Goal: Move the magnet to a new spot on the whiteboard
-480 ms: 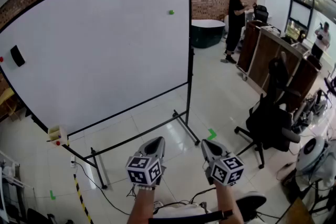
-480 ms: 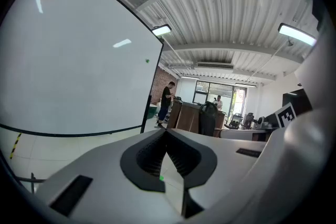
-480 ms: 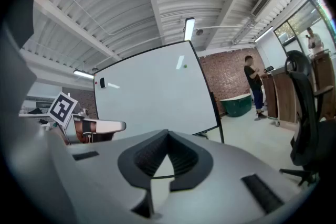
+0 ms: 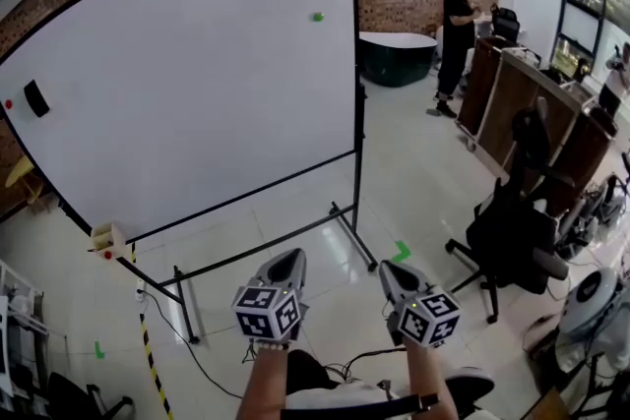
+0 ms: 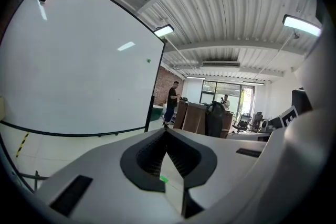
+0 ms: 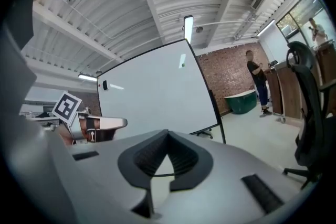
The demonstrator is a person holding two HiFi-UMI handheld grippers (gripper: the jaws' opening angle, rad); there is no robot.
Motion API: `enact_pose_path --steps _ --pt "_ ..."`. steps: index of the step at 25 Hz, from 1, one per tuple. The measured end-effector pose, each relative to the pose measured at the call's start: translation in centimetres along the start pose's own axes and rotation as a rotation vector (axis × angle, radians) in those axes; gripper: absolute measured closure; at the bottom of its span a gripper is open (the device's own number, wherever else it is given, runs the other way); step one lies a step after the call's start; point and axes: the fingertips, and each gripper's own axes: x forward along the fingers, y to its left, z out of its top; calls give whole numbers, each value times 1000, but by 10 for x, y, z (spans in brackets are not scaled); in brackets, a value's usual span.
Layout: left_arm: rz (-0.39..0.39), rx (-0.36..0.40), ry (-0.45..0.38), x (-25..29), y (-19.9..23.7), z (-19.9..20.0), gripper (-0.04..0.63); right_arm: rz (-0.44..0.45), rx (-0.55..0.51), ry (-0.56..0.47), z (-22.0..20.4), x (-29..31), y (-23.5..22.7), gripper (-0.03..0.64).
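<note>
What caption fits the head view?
Shut left gripper and shut right gripper held low before the whiteboard; green magnet near its top right.

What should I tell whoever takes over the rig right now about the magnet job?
Left gripper: jaws shut, empty, held low in front of the whiteboard.
Right gripper: jaws shut, empty, held low beside the left.
Green magnet: on the board, near its upper right, no gripper near it.
Done: nothing yet.
Left: reach up, grip the magnet, set it elsewhere on the board.
</note>
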Motion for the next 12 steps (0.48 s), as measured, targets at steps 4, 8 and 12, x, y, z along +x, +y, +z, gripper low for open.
enact_pose_path --steps 4,8,12 --pt "3 2 6 19 8 0 598 15 24 4 -5 19 -14 611" --pt "-16 2 -3 64 33 11 598 7 25 11 -5 60 -35 611" --pt "-32 5 7 124 65 30 598 -28 24 11 5 108 -63 611"
